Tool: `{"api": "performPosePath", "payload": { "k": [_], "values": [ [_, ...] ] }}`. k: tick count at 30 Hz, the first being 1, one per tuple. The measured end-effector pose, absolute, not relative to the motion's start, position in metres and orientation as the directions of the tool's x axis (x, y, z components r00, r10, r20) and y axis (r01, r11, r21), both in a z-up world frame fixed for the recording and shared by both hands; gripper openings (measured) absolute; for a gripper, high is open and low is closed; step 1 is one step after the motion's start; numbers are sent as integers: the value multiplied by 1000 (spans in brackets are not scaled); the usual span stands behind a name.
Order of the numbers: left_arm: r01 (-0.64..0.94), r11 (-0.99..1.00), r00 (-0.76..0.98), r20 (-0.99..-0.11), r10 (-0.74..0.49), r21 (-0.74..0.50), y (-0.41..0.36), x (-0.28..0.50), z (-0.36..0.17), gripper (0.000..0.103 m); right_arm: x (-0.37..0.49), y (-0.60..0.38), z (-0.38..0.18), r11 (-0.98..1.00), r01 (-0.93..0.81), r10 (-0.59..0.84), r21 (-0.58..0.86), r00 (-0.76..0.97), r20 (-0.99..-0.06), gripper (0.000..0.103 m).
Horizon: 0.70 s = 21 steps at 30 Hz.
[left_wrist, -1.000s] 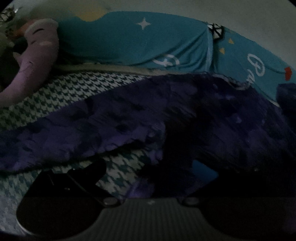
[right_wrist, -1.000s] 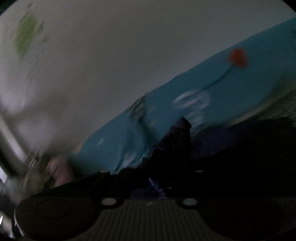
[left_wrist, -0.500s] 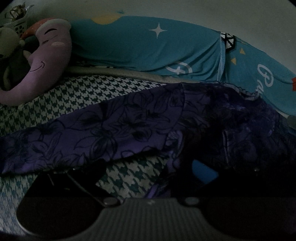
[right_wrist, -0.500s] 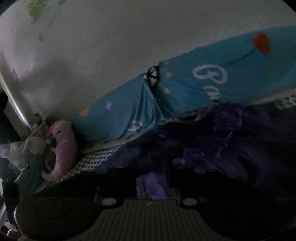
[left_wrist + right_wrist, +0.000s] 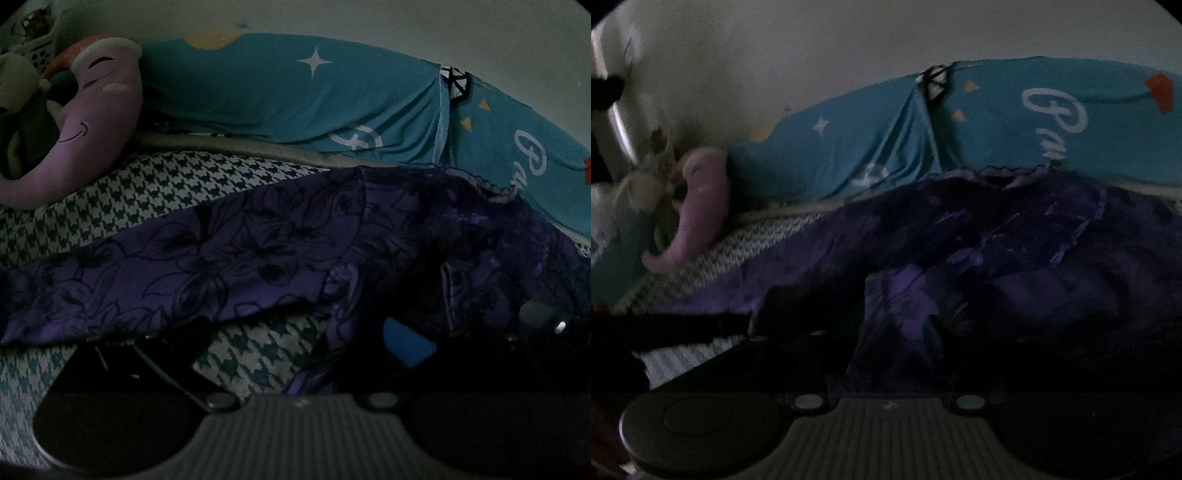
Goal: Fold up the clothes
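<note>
My right gripper (image 5: 886, 332) is opening, purple cloth between its jaws; I can't tell if my left gripper (image 5: 295, 354) grips. The garment (image 5: 229, 266), purple with dark flowers, lies rumpled across the houndstooth sheet (image 5: 155, 192). Beyond: teal pillows (image 5: 280, 99), a purple plush (image 5: 99, 122), pale wall (image 5: 812, 55).

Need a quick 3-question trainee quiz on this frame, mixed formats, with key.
1. True or false: the purple floral garment lies on a houndstooth bed cover.
2. The smiling crescent plush is: A orange, B purple, C black.
3. Fill in: the white shape printed on the teal pillow is a ____.
Key: 1 true; 2 B; 3 star.
</note>
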<state>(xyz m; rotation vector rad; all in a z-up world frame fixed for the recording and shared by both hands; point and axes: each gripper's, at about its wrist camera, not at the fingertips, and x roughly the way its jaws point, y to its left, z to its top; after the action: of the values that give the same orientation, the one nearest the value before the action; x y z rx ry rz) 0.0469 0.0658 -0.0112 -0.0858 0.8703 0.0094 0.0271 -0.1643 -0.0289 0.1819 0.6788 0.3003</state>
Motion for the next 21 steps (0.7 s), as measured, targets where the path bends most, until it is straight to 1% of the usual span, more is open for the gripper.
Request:
{"api": "performPosePath", "payload": {
  "k": [4, 6, 8, 9, 10, 12, 13, 15, 16, 18, 21],
  "values": [
    [-54, 995, 643, -766, -26, -79, 68, 48, -11, 103, 28, -141, -39, 950, -252, 310, 182, 727, -612, 56],
    [-57, 995, 643, -766, -24, -80, 69, 48, -12, 103, 29, -129, -47, 961, -255, 265, 107, 734, -626, 57],
    [-61, 995, 643, -766, -23, -81, 69, 49, -12, 103, 31, -119, -55, 968, -249, 210, 30, 740, -639, 55],
    [-63, 995, 643, -766, -22, -82, 69, 49, -12, 103, 32, -116, -60, 970, -242, 181, -6, 742, -645, 51],
    [-64, 995, 642, -766, -22, -82, 70, 49, -12, 103, 32, -113, -63, 970, -240, 163, -33, 747, -645, 44],
    [-65, 995, 641, -768, -21, -81, 71, 50, -12, 103, 33, -112, -64, 968, -247, 165, -42, 754, -636, 34],
    [-65, 995, 640, -768, -20, -80, 71, 50, -12, 103, 33, -111, -64, 967, -252, 169, -43, 757, -631, 24],
    [-68, 995, 640, -768, -18, -80, 72, 50, -13, 103, 33, -110, -61, 968, -248, 171, -42, 770, -615, 11],
    [-71, 994, 640, -768, -18, -82, 74, 50, -13, 103, 33, -111, -58, 969, -247, 183, -23, 775, -604, 8],
    [-78, 993, 642, -766, -16, -86, 76, 51, -12, 103, 35, -115, -50, 966, -251, 235, 53, 782, -577, 8],
    [-85, 993, 650, -760, -6, -81, 78, 50, -11, 103, 34, -119, -33, 936, -302, 351, 180, 784, -512, 8]
  ]
}}
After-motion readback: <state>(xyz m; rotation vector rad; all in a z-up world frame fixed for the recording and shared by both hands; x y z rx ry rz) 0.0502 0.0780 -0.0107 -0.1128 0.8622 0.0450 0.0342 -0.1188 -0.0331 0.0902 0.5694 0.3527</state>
